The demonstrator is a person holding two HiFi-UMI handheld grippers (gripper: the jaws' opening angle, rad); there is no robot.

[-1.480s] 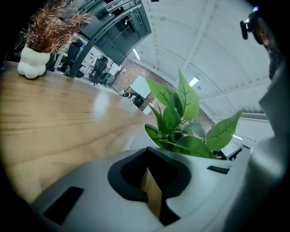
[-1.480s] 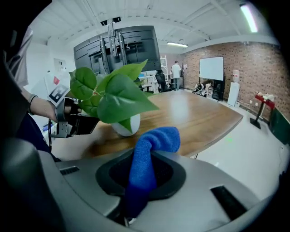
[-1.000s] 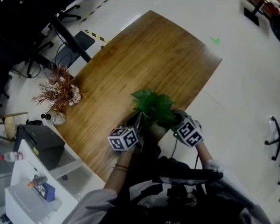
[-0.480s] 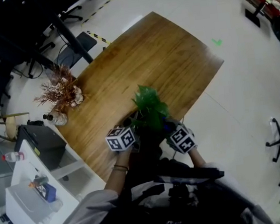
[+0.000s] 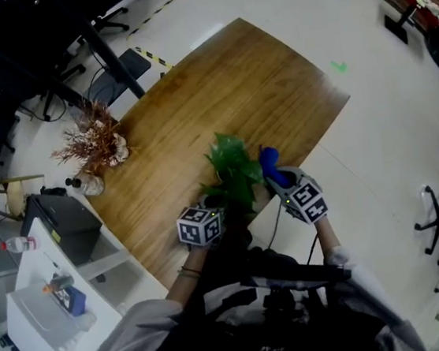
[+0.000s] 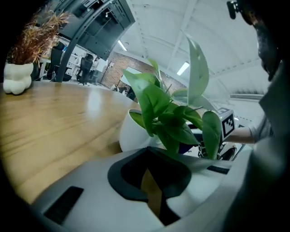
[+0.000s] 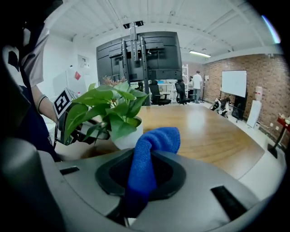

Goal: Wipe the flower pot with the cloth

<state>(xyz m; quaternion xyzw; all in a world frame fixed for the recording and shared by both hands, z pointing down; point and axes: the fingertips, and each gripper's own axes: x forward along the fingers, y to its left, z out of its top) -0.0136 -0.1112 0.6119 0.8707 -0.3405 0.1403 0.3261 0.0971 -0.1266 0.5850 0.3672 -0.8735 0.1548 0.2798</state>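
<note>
1. Wooden table (image 5: 232, 82) on a pale office floor, with office chairs and dark racks around it; the right gripper view shows a brick wall with a whiteboard (image 7: 234, 83) far behind the flower pot
2. Flower pot (image 6: 133, 131) is white and rounded, upright on the table near the edge closest to the person; in the head view it is mostly covered by its own green leaves (image 5: 232, 165)
3. Left gripper (image 5: 210, 206) is just beside the flower pot on the person's left, low over the table. In the left gripper view its jaws are drawn nearly together, with only a thin wedge of wood colour between them and nothing held (image 6: 152, 195)
4. Right gripper (image 5: 284, 180) is on the other side of the flower pot, near it. Its jaws are clamped on the blue cloth (image 7: 147, 158)
5. Cloth sticks up out of the jaws in a bunched fold. In the head view it (image 5: 271, 164) sits just right of the flower pot's leaves, and in the right gripper view it looks apart from the pot wall (image 7: 127, 140)
6. Dried brown bouquet in a lumpy white vase (image 5: 92, 142) stands well away from the flower pot, at the table's far left edge; it also shows in the left gripper view (image 6: 18, 77)
7. Both marker cubes point up toward the head camera, one on each side of the flower pot
</note>
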